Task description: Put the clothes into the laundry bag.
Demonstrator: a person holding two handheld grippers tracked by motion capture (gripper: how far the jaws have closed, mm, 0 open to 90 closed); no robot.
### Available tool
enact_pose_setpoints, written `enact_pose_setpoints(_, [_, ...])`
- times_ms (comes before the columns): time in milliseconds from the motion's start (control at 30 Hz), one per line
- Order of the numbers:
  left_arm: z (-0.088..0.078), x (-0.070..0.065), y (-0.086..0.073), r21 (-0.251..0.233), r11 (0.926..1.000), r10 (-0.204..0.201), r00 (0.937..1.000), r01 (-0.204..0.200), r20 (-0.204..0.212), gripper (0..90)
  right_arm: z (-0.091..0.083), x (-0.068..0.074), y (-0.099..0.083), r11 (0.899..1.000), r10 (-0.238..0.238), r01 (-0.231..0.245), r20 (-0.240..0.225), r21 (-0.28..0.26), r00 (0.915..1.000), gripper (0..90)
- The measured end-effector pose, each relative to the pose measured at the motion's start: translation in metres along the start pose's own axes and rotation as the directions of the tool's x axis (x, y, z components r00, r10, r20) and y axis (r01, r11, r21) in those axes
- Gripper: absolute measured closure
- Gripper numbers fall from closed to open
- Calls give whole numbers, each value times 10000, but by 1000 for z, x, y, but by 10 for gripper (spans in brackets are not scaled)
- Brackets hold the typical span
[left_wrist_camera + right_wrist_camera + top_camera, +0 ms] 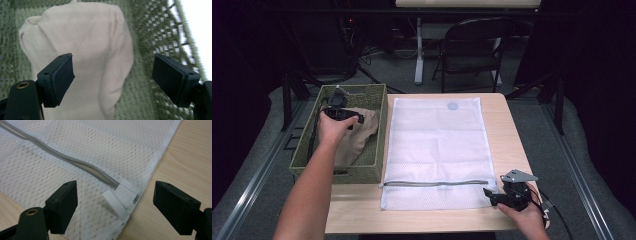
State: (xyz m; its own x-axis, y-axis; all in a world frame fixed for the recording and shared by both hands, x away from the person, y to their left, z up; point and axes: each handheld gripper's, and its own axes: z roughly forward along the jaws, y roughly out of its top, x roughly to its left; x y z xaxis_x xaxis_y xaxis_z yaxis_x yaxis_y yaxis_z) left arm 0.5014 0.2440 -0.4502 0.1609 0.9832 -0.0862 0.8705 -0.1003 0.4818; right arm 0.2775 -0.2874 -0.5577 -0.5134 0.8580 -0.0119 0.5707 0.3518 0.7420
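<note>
A white mesh laundry bag (437, 145) lies flat on the wooden table (507, 130), its grey zipper (437, 183) running across near the front edge. My right gripper (488, 196) sits at the bag's front right corner, open. In the right gripper view, the zipper's end (62, 157) and a white tab (113, 203) lie between the jaws of the right gripper (115, 202), untouched. A beige garment (357, 140) lies crumpled in the green woven basket (382, 130) at the left. My left gripper (344, 116) hovers inside the basket, open, over the beige garment (85, 45).
The basket stands against the bag's left edge, and its woven wall (155, 30) rises close to the left gripper's jaw. A dark folding chair (472, 50) stands behind the table. Bare wood (180, 157) borders the bag's right side.
</note>
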Motion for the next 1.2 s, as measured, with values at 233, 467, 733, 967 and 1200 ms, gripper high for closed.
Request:
enact_pose_setpoints(233, [14, 2, 1, 463, 9989, 4, 9997, 8, -263, 176, 0, 2, 0, 9999, -118, 119, -19, 122, 9999, 169])
enact_pose_setpoints(467, [24, 3, 1, 659, 9978, 91, 9988, -59, -479, 176, 1, 2, -1, 9998, -151, 151, -42, 115, 9999, 159])
enact_pose_setpoints(733, [29, 2, 2, 735, 9967, 453, 9894, -354, -1381, 173, 1, 2, -1, 9997, -192, 192, 13, 171, 9998, 154])
enact_pose_setpoints(967, [37, 10, -1, 888, 9960, 184, 9903, -61, -1380, 161, 0, 3, -1, 9993, -244, 244, -33, 283, 9997, 148])
enact_pose_setpoints(1200, [48, 9, -4, 1094, 9940, 260, 9885, -96, -1491, 160, 1, 4, -2, 9989, -327, 325, 48, 341, 9995, 146])
